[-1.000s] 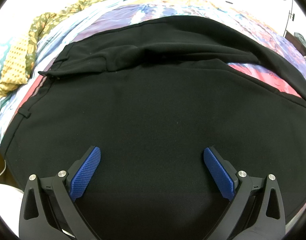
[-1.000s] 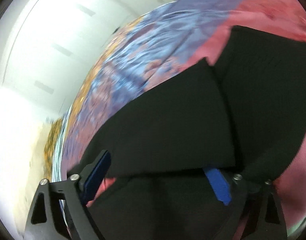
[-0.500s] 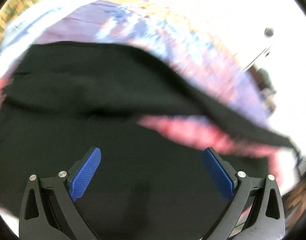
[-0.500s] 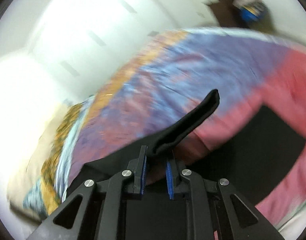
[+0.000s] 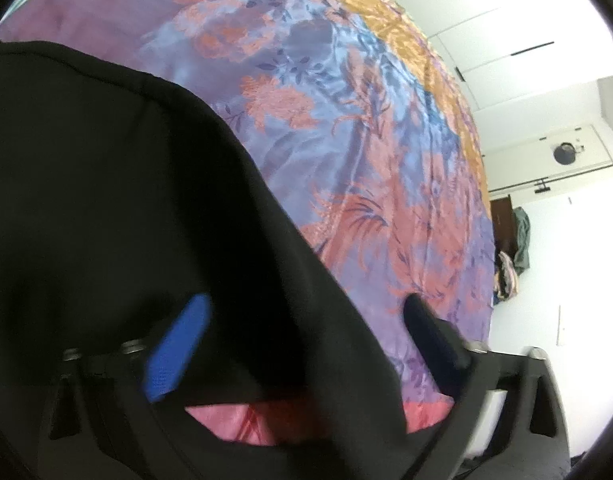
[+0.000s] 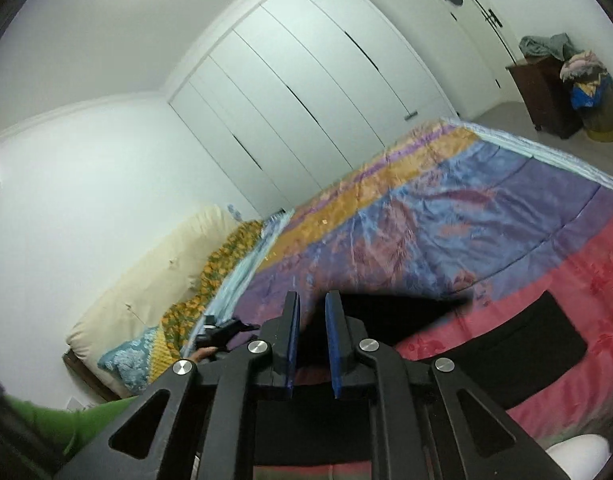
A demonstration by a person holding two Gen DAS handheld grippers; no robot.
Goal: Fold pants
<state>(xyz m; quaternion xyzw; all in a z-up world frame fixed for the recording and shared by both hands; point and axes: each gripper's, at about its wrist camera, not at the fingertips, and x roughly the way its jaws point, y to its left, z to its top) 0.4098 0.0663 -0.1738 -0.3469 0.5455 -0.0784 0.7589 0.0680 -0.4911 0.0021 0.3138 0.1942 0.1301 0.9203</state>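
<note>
Two tools work black pants on a floral bed. Right tool, lower centre, is clamped on a lifted fold of pants. Left tool has just been closing, fabric between its fingers, not yet pinched.

The right gripper is seen with its blue pads drawn close together, having just been closing, and a fold of the black pants is pinched between them, lifted off the flowered bedspread. More black cloth lies flat on the bedspread's pink part. White wardrobe doors are seen behind, and a green sleeve at lower left.
</note>
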